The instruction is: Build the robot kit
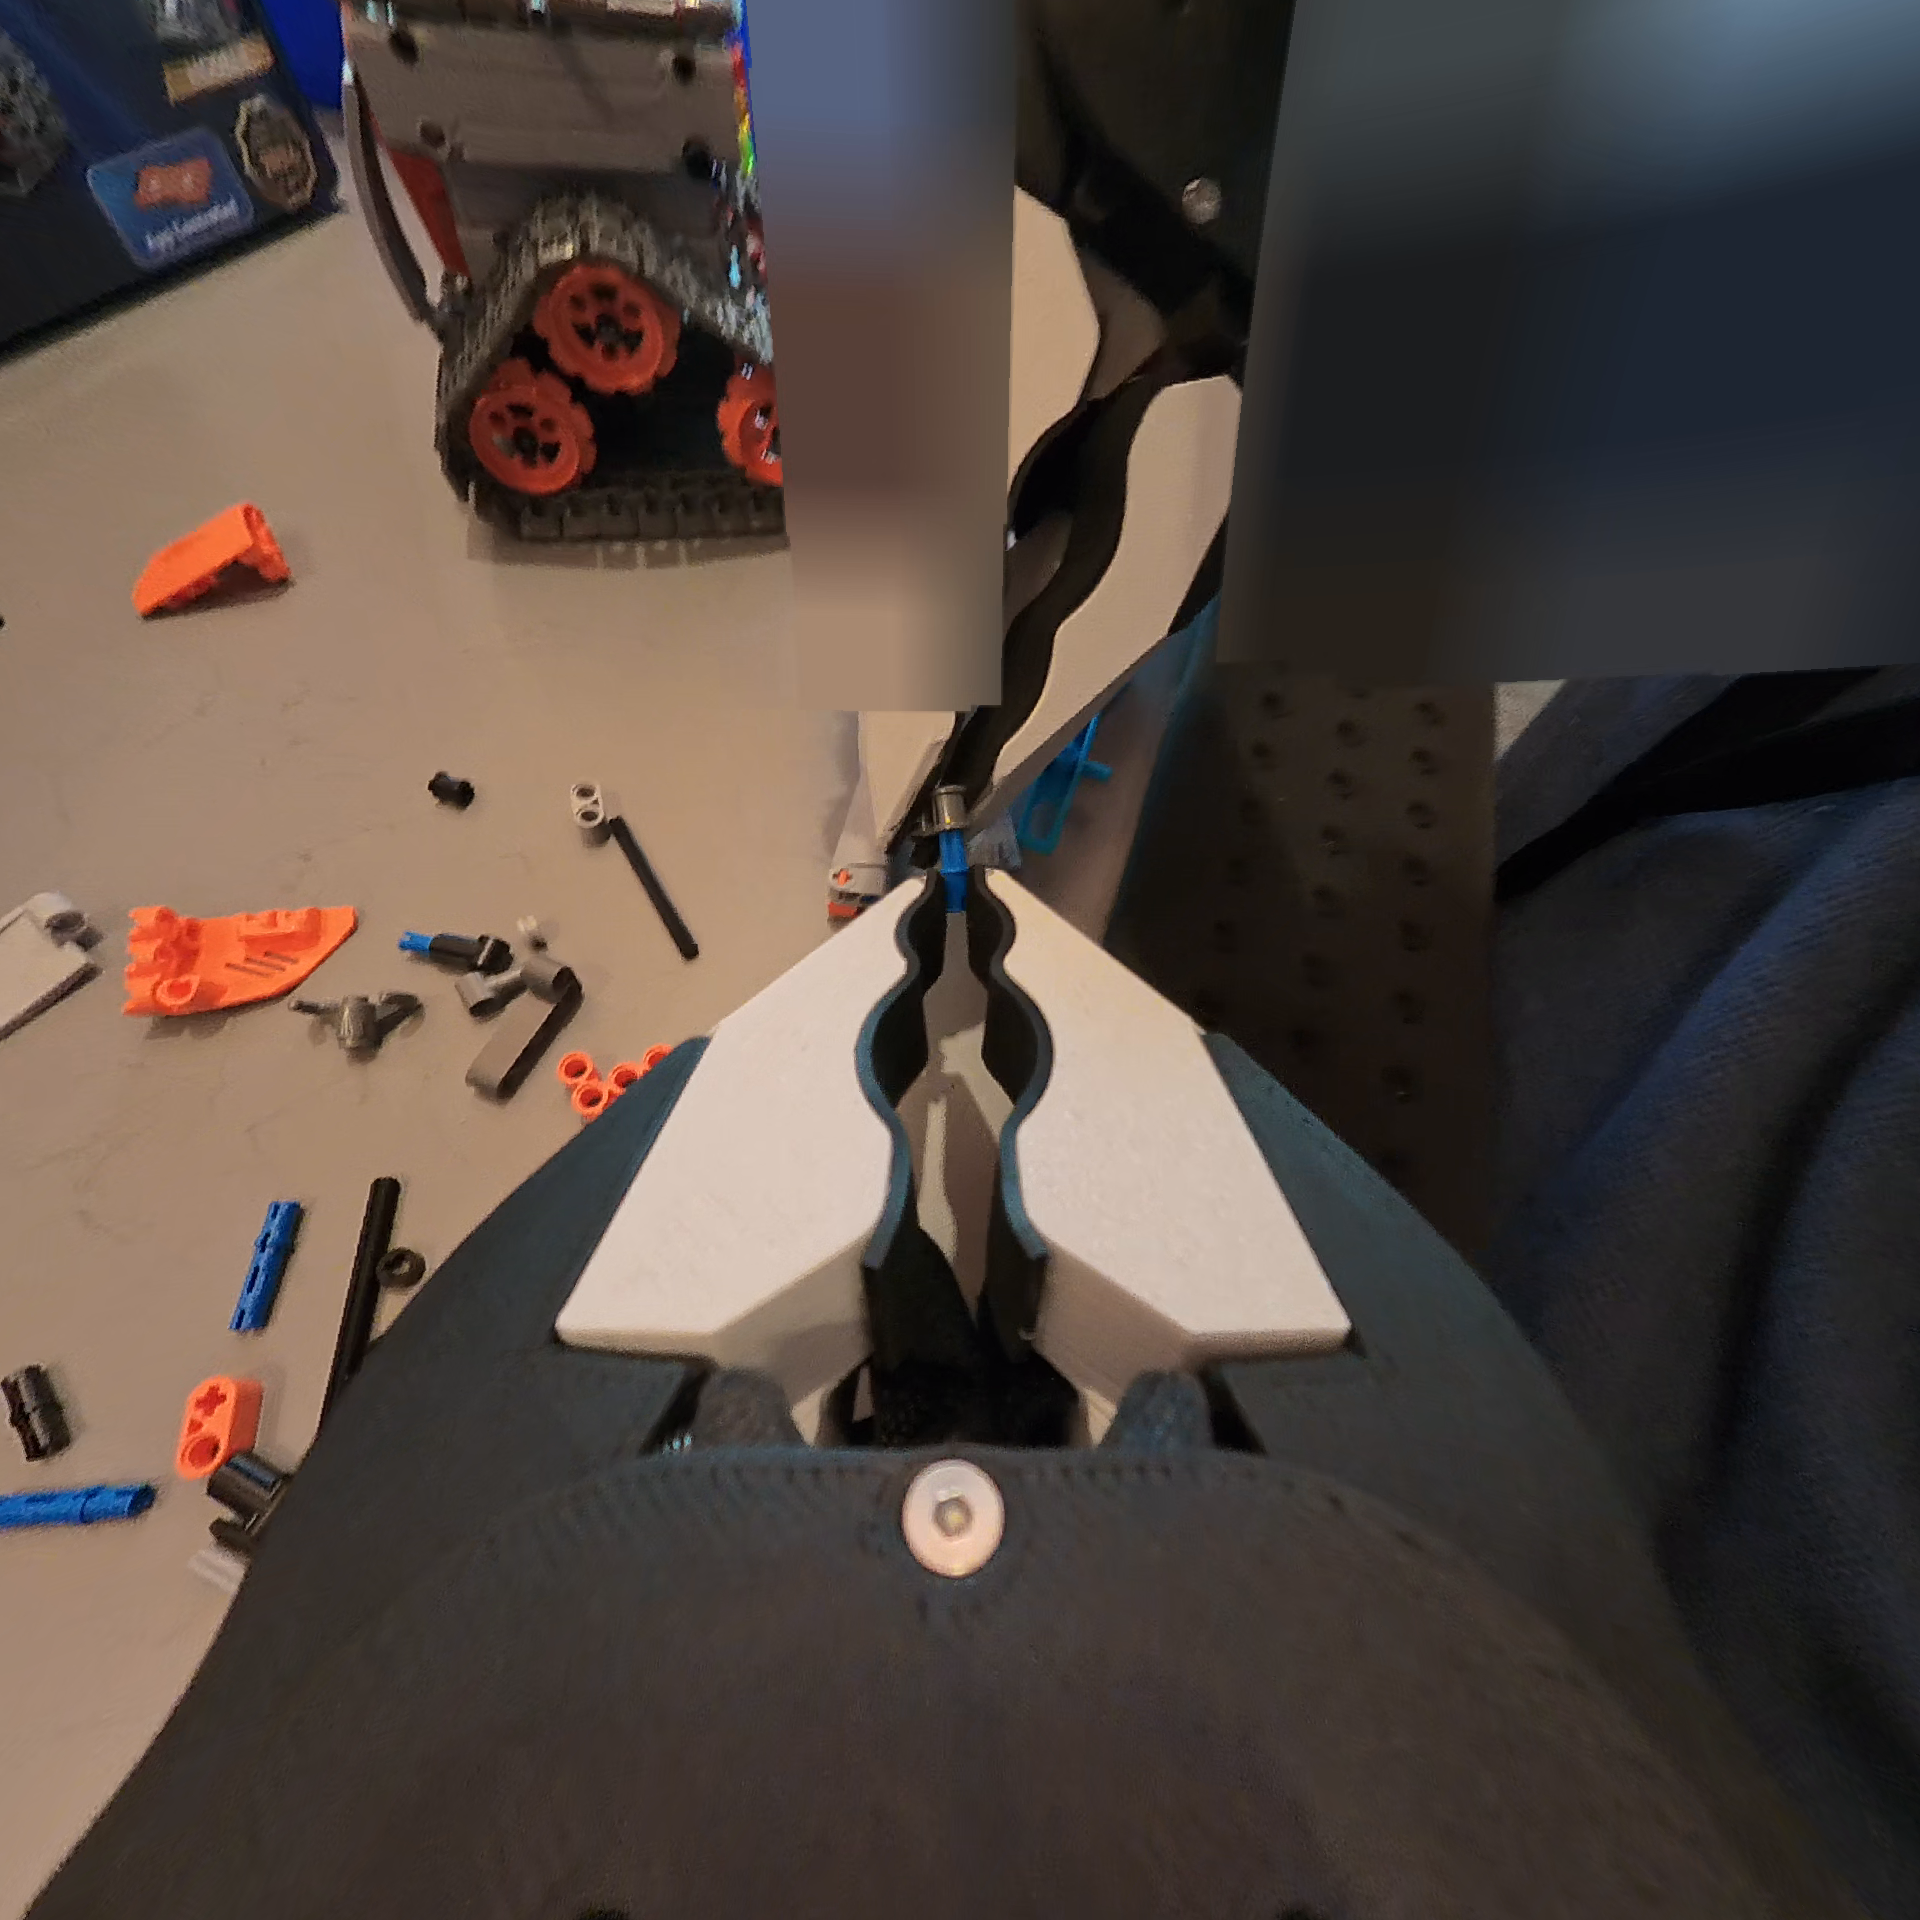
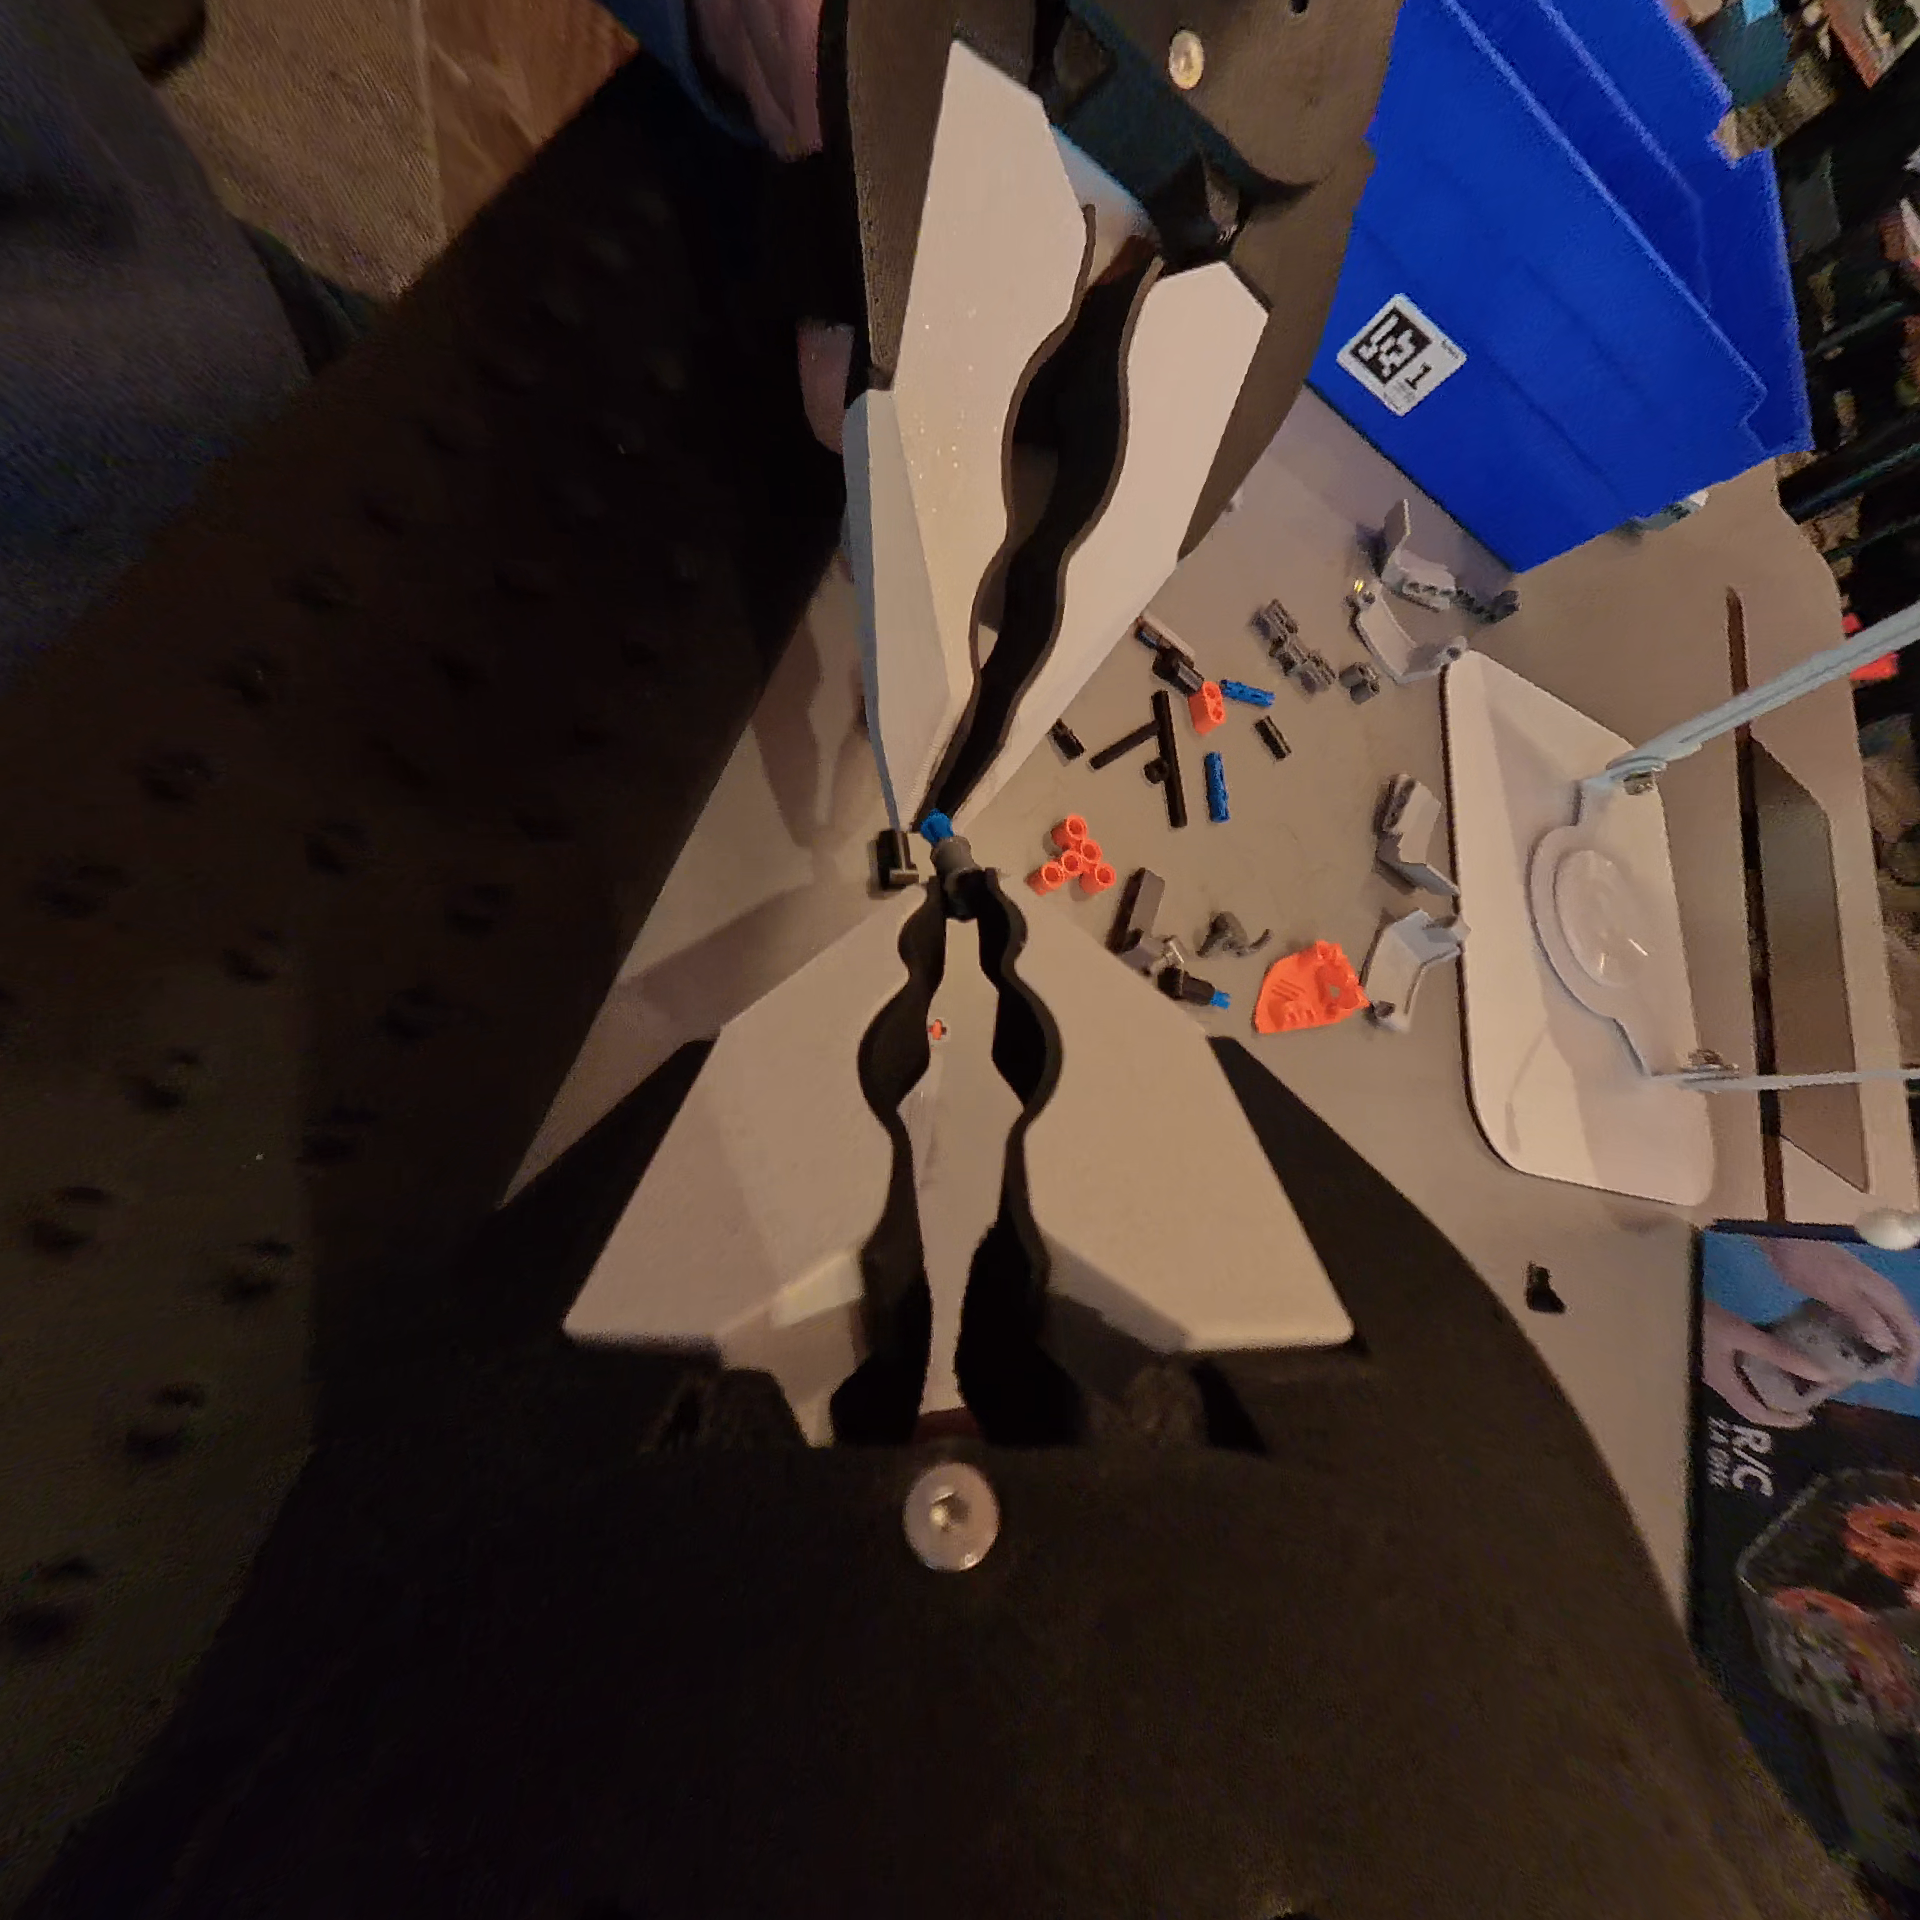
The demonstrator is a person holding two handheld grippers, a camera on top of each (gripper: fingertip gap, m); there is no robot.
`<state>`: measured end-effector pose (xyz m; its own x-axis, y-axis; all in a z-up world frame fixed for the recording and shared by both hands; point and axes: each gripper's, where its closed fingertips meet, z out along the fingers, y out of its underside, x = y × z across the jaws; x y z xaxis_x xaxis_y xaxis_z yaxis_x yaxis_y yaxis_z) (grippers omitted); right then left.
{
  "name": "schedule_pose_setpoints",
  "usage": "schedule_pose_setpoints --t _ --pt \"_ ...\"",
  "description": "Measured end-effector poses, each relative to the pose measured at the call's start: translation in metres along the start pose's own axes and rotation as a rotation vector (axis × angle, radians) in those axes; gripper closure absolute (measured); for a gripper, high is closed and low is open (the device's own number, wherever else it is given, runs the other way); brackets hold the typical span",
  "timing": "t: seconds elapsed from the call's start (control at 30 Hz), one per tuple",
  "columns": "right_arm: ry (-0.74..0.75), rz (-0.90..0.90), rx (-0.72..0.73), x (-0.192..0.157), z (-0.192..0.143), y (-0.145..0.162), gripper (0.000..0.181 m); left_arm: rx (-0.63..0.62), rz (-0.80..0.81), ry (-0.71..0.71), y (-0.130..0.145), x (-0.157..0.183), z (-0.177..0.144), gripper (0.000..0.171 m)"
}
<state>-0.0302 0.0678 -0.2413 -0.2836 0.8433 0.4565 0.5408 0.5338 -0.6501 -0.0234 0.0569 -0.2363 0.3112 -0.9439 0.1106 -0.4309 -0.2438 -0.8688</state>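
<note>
left gripper (image 1: 954,902), right gripper (image 2: 961,896), fingers pinched, tip to tip

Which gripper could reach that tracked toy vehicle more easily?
Probably left: the left gripper, shut on a blue pin, points toward the tracked vehicle; the right gripper, holding a grey connector, faces away.

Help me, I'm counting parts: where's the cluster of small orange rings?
In the right wrist view, the orange rings lie on the table, just right of the meeting gripper tips.
</note>
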Motion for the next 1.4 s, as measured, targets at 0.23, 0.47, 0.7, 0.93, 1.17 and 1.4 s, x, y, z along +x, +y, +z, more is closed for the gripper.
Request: schedule_pose_setpoints --t 0.23,0.47,0.7,0.93,1.17,1.4 --pt "0.038 -0.027 -0.07 0.001 0.007 0.007 0.179 -0.03 -0.013 -0.036 0.004 -0.006 0.004 0.171" --pt "0.008 0.005 -0.074 -0.003 0.012 0.008 0.179 -0.05 0.035 -0.074 0.007 -0.006 0.006 0.171" --pt "-0.004 0.124 0.029 0.007 0.003 -0.001 0.177 0.037 -0.017 -0.06 -0.005 -0.009 -0.001 0.17" --pt "0.033 0.195 0.153 0.023 -0.015 -0.011 0.169 0.213 -0.122 0.019 -0.032 -0.013 -0.015 0.17" --pt "0.091 0.181 0.181 0.029 -0.02 -0.019 0.178 0.283 -0.163 0.088 -0.043 -0.008 -0.017 0.17" --pt "0.08 0.218 0.104 0.028 -0.019 -0.009 0.179 0.244 -0.034 -0.026 -0.04 -0.011 -0.009 0.17"
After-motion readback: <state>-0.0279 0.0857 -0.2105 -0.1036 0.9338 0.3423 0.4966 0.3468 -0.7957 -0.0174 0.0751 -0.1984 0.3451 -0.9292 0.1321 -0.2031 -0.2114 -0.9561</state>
